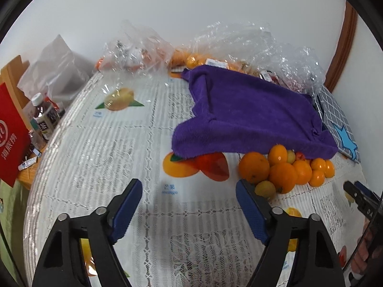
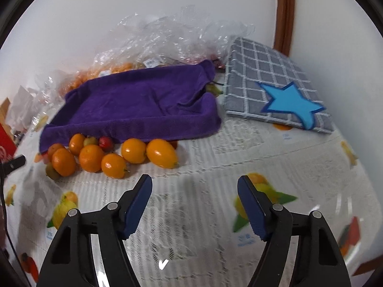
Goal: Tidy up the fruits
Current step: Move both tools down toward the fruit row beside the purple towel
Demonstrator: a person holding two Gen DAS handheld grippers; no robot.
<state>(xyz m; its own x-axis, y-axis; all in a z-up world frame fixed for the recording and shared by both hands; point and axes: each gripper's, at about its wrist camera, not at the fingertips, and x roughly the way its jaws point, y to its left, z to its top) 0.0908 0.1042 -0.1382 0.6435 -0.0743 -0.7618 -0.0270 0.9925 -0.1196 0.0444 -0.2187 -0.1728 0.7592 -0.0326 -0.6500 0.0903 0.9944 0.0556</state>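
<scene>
Approach step, nothing picked yet: left hand-held gripper (image 1: 189, 191) and right hand-held gripper (image 2: 195, 187) both released, jaws wide, empty, above the bench (image 2: 203, 157). Fruit pile (image 2: 107, 155) lies ahead-left of the right one and ahead-right of the left one, touching the purple towel (image 2: 143, 100) edge. Next move probably needs centring on one orange, which may roll when nudged.

A home, most likely a dining corner: a table (image 1: 100, 167) under a lace cloth with a fruit-printed sheet, pushed against a plain white wall (image 1: 191, 12). Crumpled clear grocery bags (image 1: 239, 40), drink bottles (image 1: 45, 117), a red carton (image 1: 12, 134) and a wooden door frame (image 2: 284, 12) surround it.
</scene>
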